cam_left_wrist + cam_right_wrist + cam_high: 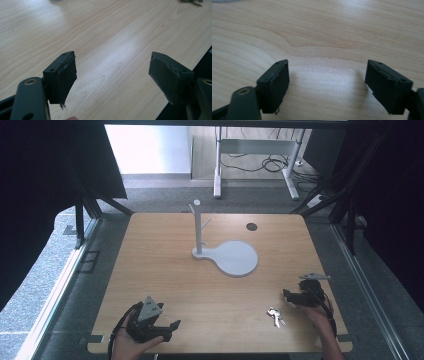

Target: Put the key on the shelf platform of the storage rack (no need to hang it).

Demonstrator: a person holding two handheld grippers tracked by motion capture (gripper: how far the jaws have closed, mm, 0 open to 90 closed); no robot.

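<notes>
On the light wooden table (165, 270), my left gripper (172, 326) sits near the front-left edge, my right gripper (287, 294) front-right, the small bunch of metal keys (275, 315) between them, just beside the right, behind them the grey pegged stand on its round base (227, 255).

claw (327, 82) agape (nothing between) over wooden table (324, 32)

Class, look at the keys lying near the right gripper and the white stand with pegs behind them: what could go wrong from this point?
1. The keys lie flat on the table, so the open right gripper may slide them instead of pinching them.
2. The stand has a tall, thin post with small pegs; a careless approach might knock it.
3. The keys lie near the table's front edge and might get pushed off.
</notes>
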